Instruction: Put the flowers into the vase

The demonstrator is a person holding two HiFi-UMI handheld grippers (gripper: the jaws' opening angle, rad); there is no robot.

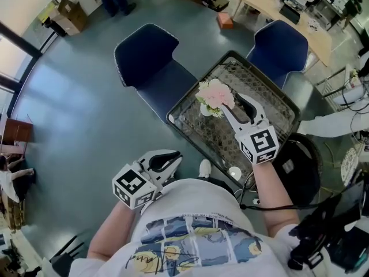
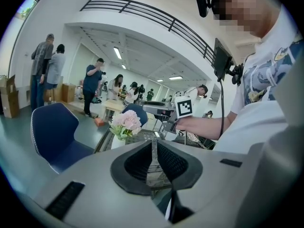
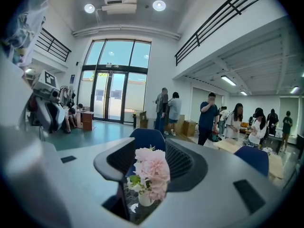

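Observation:
A bunch of pale pink flowers [image 1: 214, 94] stands upright in a small white vase [image 1: 206, 109] on the dark mesh-topped table [image 1: 277, 100]. My right gripper [image 1: 232, 101] is open just to the right of the blooms, tips close beside them, pads not pressing. In the right gripper view the flowers [image 3: 153, 170] and vase [image 3: 145, 199] show between the wide jaws of that gripper [image 3: 151, 146]. My left gripper [image 1: 177, 154] hangs off the table near my body, shut and empty. From the left gripper [image 2: 153, 141] the flowers [image 2: 126, 122] appear ahead to the left.
Two dark blue chairs [image 1: 147, 56] [image 1: 279, 39] stand at the table's far side. A black round object [image 1: 300, 166] sits by my right arm. Cardboard boxes [image 1: 69, 16] and several people are further back on the grey floor.

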